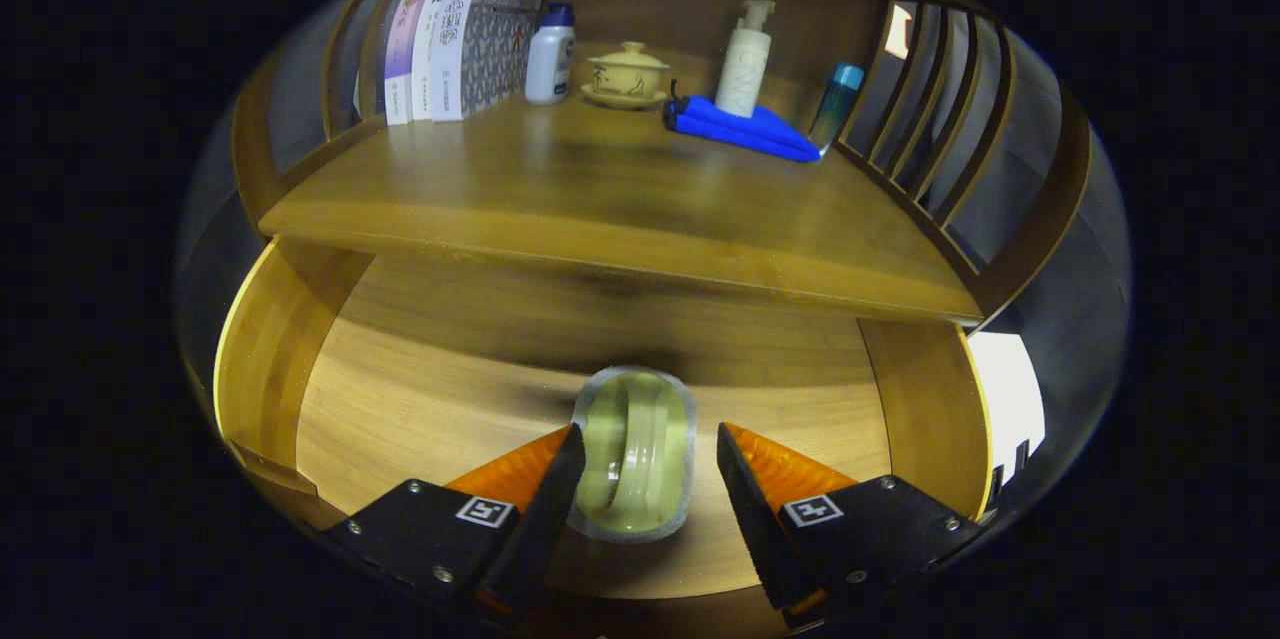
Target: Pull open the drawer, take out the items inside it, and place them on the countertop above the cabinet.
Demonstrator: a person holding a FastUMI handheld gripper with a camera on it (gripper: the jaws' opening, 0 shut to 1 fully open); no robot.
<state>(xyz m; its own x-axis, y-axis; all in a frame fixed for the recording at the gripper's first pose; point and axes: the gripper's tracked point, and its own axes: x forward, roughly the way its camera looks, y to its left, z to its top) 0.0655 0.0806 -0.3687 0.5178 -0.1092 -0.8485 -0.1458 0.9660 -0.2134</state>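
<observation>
In the gripper view, the drawer (300,359) is pulled open under the countertop (600,209). On the drawer floor lies a roll of tape (633,449), greenish and standing on its edge. The gripper (645,464) is spread around the roll: one finger is touching its side, the other finger is apart from it. On the countertop, beyond the roll, stand books (445,39), a white bottle (550,54), a lidded cup (627,74), a pump bottle (745,64) and a blue cloth (740,129).

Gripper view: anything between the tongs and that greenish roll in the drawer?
Nothing. In the gripper view the roll sits between the open tongs: one finger at its edge, the other apart, bare drawer floor in the gap.
</observation>
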